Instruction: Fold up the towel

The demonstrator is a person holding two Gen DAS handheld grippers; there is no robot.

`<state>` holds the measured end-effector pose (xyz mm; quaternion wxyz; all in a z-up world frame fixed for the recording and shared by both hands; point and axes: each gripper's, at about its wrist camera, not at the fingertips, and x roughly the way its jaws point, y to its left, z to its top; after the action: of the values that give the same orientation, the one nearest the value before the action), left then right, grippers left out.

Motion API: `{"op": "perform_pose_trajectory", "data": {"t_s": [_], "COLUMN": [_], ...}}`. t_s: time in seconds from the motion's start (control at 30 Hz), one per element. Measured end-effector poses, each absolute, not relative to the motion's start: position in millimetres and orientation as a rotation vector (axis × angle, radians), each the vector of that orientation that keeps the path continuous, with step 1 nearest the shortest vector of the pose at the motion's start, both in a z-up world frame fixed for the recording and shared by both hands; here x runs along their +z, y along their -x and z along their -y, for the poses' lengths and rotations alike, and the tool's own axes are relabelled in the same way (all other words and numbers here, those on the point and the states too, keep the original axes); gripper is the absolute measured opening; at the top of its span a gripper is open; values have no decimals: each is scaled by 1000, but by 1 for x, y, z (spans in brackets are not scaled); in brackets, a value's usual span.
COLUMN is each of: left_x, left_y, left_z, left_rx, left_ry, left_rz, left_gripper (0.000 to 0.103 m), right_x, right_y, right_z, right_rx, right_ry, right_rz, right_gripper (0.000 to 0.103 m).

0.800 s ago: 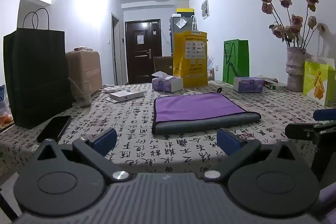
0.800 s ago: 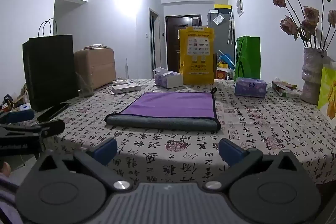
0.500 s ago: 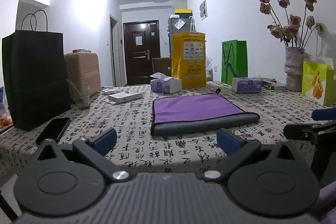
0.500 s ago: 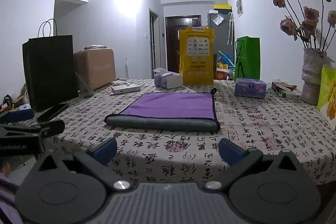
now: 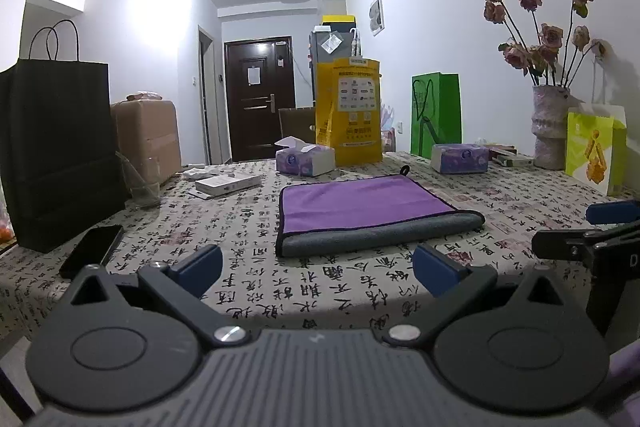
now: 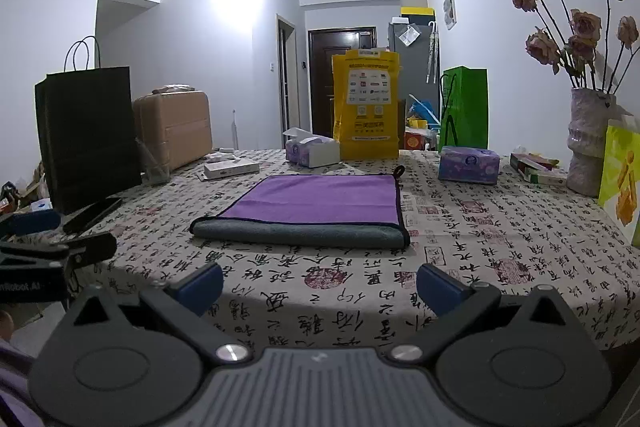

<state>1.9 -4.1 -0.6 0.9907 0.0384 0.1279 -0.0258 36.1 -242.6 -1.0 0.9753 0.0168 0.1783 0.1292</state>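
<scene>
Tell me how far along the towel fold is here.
Done: the towel lies flat on the table with a rounded grey fold along its near edge, so it looks folded over once. In hand: nothing; left gripper and right gripper are open, short of it. Left: any further fold, not started.

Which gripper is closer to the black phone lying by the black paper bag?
Left. The left gripper hangs at the table's near edge with the black phone just ahead to its left. The right gripper sits farther right, facing the towel.
</scene>
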Motion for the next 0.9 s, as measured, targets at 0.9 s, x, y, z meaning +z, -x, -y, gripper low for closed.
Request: {"op": "perform_pose_trajectory", "data": {"t_s": [0.9], "left_x": [-3], "left_y": [-4], "left_z": [5], "left_rx": [-58], "left_ry": [-82], "left_rz": [-268], "left_gripper": [103], "right_x": [-5], "right_y": [-38], "right_z": [244], "right_rx": [242], "right_ry": [-41], "right_rz": [-377], "right_gripper": [103]}}
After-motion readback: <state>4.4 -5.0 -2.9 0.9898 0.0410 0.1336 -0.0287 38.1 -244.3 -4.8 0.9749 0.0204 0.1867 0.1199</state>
